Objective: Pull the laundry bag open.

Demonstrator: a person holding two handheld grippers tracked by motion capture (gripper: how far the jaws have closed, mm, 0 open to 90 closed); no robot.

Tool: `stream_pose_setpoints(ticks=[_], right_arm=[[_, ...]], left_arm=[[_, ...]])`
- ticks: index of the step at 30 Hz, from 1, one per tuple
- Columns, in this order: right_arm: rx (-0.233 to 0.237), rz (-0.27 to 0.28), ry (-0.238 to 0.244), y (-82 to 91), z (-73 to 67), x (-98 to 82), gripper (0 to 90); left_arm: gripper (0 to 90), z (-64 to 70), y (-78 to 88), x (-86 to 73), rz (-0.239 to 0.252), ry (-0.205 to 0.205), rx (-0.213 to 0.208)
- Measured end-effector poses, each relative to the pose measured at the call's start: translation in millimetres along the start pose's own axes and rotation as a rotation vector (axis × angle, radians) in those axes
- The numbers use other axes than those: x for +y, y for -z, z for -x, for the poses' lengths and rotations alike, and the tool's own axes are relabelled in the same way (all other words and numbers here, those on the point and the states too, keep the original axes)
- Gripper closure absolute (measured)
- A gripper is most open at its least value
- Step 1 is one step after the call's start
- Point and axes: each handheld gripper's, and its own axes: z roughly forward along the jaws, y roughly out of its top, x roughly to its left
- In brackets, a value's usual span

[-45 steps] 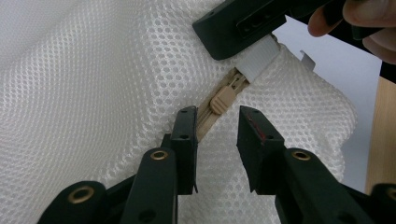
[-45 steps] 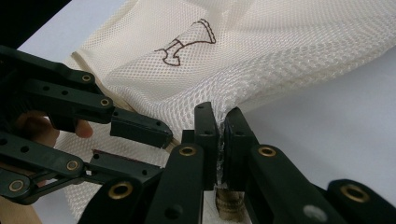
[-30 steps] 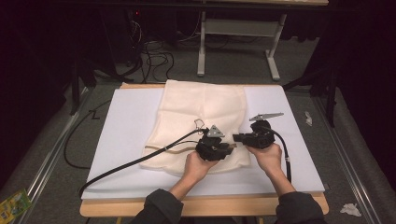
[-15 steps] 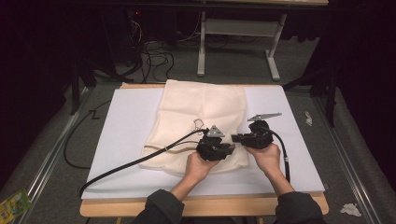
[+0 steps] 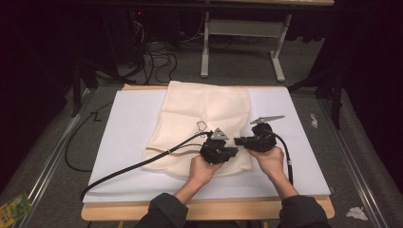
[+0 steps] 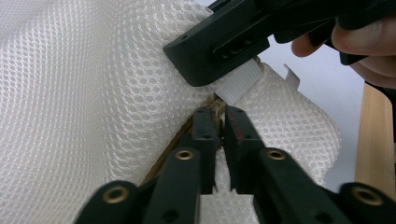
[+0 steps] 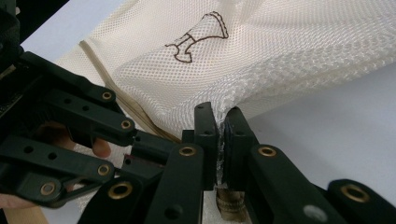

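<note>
A cream mesh bag [image 5: 204, 114] lies flat on a white board [image 5: 128, 123]. Both grippers meet at its near edge. My left gripper [image 5: 232, 151] has just been closing. In the left gripper view its jaws [image 6: 219, 114] are pinched on the bag's hem [image 6: 93, 93], beside a tan drawstring [image 6: 177, 135]. My right gripper [image 5: 239, 140] is shut on a fold of the same edge [image 7: 220, 114], with mesh [image 7: 289, 51] bunched between the pads. The right gripper's jaw [image 6: 219, 44] rests just above a white tag [image 6: 240, 84]. A dark outlined mark [image 7: 196, 37] sits on the bag.
The left gripper's black cable [image 5: 142, 164] trails across the board to the left. The wooden table edge [image 5: 214, 209] runs along the front. On the floor are cables [image 5: 157, 57], desk legs [image 5: 278, 66], a green packet [image 5: 14, 206] and crumpled paper [image 5: 356, 213].
</note>
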Motion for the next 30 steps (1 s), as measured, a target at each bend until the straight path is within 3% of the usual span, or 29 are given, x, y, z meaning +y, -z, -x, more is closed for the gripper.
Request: stream_pose_setpoints(ticks=[4, 7, 21, 24, 27, 30], right_arm=[[-0.001, -0.002, 0.003, 0.2, 0.1, -0.4, 87.5], [-0.040, -0.013, 0.053, 0.4, -4.7, -0.8, 86.3], [0.003, -0.015, 0.024, 1.3, -1.7, -3.3, 78.3], [0.001, -0.016, 0.022, 1.4, -1.9, -3.5, 78.9], [-0.004, -0.030, 0.024, 0.3, -2.0, -4.1, 84.9], [-0.017, -0.031, 0.048, -0.6, -3.4, -4.9, 86.5]], left_arm=[[86.6, 0.2, 0.0, -0.2, 0.000, -0.003, -0.004], [86.9, 0.9, 1.4, -0.3, -0.004, -0.015, 0.002], [87.1, -0.3, 3.8, 1.6, -0.005, -0.014, 0.014], [87.1, -0.5, 3.5, 1.5, -0.004, -0.012, 0.014], [87.1, -0.4, 2.7, 0.8, -0.007, -0.008, 0.012], [87.1, -1.5, 3.5, 1.1, -0.019, -0.007, 0.008]])
